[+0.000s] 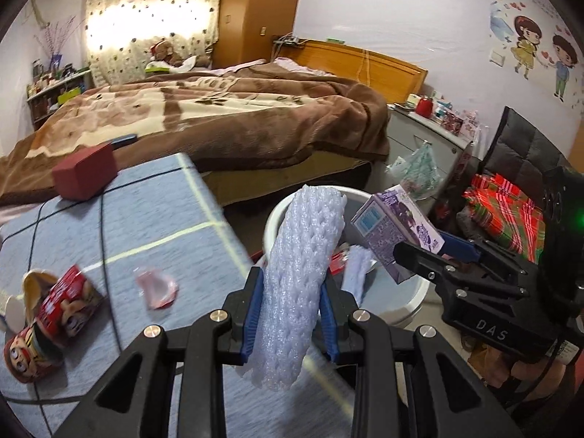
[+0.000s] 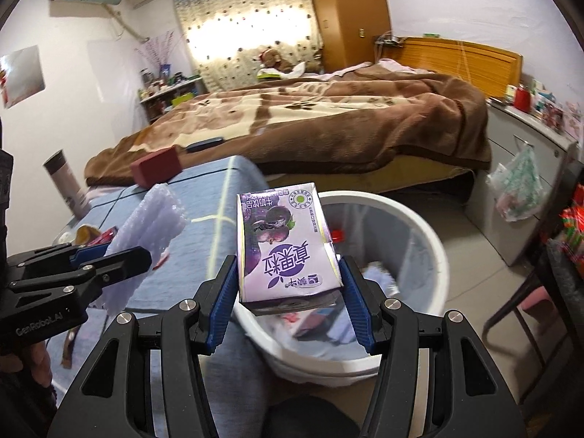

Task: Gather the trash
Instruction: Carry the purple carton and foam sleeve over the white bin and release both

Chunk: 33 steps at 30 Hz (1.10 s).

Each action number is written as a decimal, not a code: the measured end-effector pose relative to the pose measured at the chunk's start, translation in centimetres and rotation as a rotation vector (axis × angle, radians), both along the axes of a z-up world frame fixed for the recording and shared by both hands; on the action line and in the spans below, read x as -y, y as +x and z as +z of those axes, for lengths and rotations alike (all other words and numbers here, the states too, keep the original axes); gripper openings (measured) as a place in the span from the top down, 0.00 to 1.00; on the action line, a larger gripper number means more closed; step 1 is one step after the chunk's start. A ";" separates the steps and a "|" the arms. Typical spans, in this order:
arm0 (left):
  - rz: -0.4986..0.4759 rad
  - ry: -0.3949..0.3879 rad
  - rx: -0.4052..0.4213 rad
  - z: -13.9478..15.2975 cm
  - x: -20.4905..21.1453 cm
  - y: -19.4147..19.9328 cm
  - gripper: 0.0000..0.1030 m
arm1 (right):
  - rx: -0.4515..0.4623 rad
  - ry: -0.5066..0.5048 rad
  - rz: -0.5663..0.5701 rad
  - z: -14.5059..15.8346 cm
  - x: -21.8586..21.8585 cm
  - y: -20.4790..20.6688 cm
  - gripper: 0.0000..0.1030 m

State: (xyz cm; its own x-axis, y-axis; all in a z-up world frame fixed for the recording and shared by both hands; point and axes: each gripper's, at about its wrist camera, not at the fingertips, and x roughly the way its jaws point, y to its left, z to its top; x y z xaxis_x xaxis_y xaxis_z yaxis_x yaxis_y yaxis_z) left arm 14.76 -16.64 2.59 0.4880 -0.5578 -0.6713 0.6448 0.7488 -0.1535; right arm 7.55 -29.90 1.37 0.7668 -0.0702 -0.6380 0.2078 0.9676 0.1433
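Observation:
My left gripper (image 1: pixel 292 310) is shut on a white foam net sleeve (image 1: pixel 299 277), which stands up between its blue pads at the near rim of the white trash bin (image 1: pixel 412 299). My right gripper (image 2: pixel 288 295) is shut on a purple drink carton (image 2: pixel 284 244), held over the near edge of the bin (image 2: pixel 427 241). In the left wrist view the right gripper (image 1: pixel 419 255) holds the carton (image 1: pixel 394 233) above the bin. In the right wrist view the left gripper (image 2: pixel 113 255) carries the foam sleeve (image 2: pixel 153 215) over the blue table. The bin holds several pieces of trash.
On the blue tablecloth (image 1: pixel 73 241) lie a red snack bag (image 1: pixel 54 310), a pink wrapper (image 1: pixel 157 288) and a dark red box (image 1: pixel 85 177). A bed with a brown blanket (image 1: pixel 237 116) stands behind. A grey cabinet (image 2: pixel 518 189) with a hanging plastic bag and a chair stand to the right.

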 end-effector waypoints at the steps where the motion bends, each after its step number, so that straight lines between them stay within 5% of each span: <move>1: -0.004 0.005 0.000 -0.1 0.6 -0.1 0.70 | -0.002 -0.002 -0.008 -0.1 0.3 -0.1 0.45; 22: -0.024 0.046 -0.106 -3.8 8.2 1.4 0.69 | -0.139 0.013 -0.102 -4.2 6.1 1.1 0.45; 27: -0.019 0.056 -0.108 -4.2 8.5 1.5 0.48 | -0.164 -0.010 -0.102 -4.7 6.3 1.2 0.44; 33: -0.008 0.048 -0.115 -4.2 8.0 1.6 0.46 | -0.147 0.003 -0.106 -4.6 6.5 0.7 0.44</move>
